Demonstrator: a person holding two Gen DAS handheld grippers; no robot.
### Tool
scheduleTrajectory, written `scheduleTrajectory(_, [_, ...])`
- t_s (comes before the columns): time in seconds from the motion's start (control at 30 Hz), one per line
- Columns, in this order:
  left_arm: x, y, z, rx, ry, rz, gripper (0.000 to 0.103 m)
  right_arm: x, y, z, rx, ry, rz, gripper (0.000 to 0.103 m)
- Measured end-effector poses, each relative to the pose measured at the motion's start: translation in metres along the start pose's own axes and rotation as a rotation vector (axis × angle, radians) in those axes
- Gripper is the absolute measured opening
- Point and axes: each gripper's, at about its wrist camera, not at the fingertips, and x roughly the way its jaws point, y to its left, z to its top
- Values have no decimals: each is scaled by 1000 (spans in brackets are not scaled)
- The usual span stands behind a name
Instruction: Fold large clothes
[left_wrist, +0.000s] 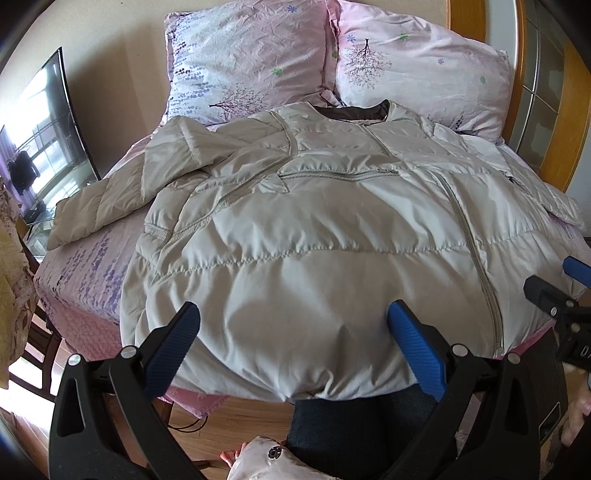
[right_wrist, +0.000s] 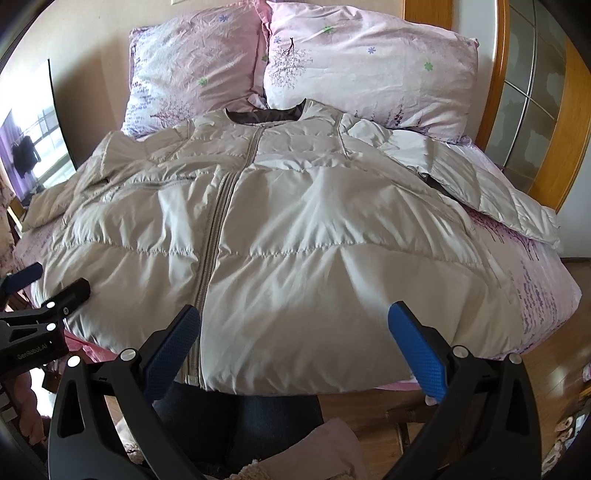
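Note:
A large beige quilted jacket (left_wrist: 314, 221) lies front up and zipped on the bed, collar toward the pillows, hem at the near edge; it also shows in the right wrist view (right_wrist: 295, 229). Its left sleeve (left_wrist: 110, 199) is bent back across the left shoulder. Its right sleeve (right_wrist: 498, 192) spreads out to the right. My left gripper (left_wrist: 293, 317) is open and empty, just above the hem left of the zipper. My right gripper (right_wrist: 294, 319) is open and empty, above the hem right of the zipper (right_wrist: 210, 243).
Two pink floral pillows (left_wrist: 251, 59) (right_wrist: 369, 62) lean against the wall and wooden headboard (right_wrist: 517, 92). The pink floral bedsheet (left_wrist: 85, 266) covers the bed. A television (left_wrist: 40, 140) stands at the left. The person's dark trousers (left_wrist: 362, 432) and wooden floor are below.

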Motion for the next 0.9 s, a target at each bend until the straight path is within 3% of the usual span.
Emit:
scheduleTrajectory(0.1, [1,8,8,-21,-1,-24,101,2,-12,9,37,-14,29,102])
scheduleTrajectory(0.23, [5,31,23,-92,-22,-57,101,9,-55,30,180,-46,150,102])
scheduleTrajectory(0.4, [5,75,37,-203,-132,-126,101,12,-127,57,368,-102,92,102])
scheduleTrajectory(0.53, [15,110,52,-273,-145,-138,101,25,-211,67,626,-112,38,102])
scheduleTrajectory(0.63, [27,132,62,-307,-126,-139,101,37,-266,60,819,-107,41,100])
scheduleTrajectory(0.8, [53,170,69,-394,-74,-173,101,62,-348,25,1201,-72,33,77])
scheduleTrajectory(0.9, [64,190,69,-454,-63,-194,101,70,-374,8,1334,-79,28,74])
